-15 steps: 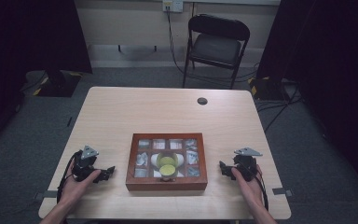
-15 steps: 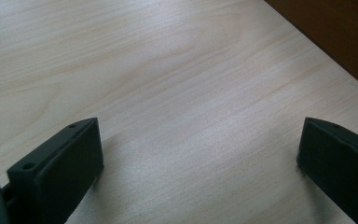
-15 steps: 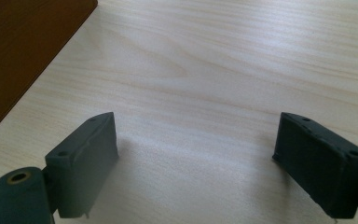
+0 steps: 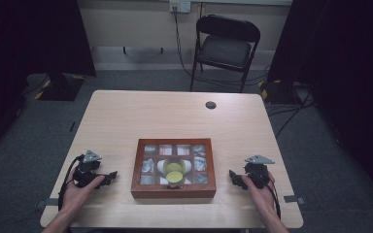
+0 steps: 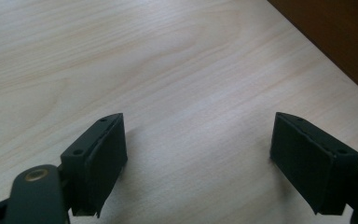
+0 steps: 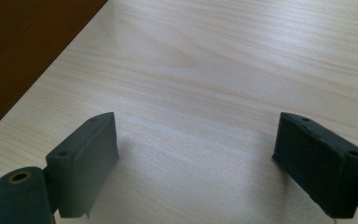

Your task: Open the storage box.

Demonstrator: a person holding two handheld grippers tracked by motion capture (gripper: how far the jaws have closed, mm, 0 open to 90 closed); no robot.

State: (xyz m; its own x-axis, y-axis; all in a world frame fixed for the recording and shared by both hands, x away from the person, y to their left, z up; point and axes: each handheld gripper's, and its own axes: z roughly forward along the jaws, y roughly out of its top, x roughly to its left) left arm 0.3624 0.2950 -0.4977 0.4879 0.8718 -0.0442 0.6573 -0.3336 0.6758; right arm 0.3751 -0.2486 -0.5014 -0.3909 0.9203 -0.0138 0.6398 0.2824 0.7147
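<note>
Left gripper (image 4: 108, 177) rests on table (image 4: 175, 111), jaws wide apart, nothing btwn them; left gripper view confirms bare wood in the gap. Right gripper (image 4: 235, 176) likewise resting, jaws parted, empty.

Wooden box (image 4: 173, 190) sits btwn the two tools, apart from both. Lies inboard of each: to the right of left gripper, to the left of right gripper. Both tools point inward at its side walls; dark box wall (image 5: 340, 37) shows ahead-right in left gripper view, and ahead-left (image 6: 23, 51) in right gripper view.

Box is divided into compartments round a centre one; yellow-green roll (image 4: 174, 173) lies in that centre compartment, pale items in the outer ones, too small to identify.

Judgement: roll approx. equidistant from both tools, neither clearly nearer. Long axis appears to run front-to-back, away from the person, so jaws coming from either side would span its width. Either tool must lift over box rim first – rim contact is the main risk
</note>
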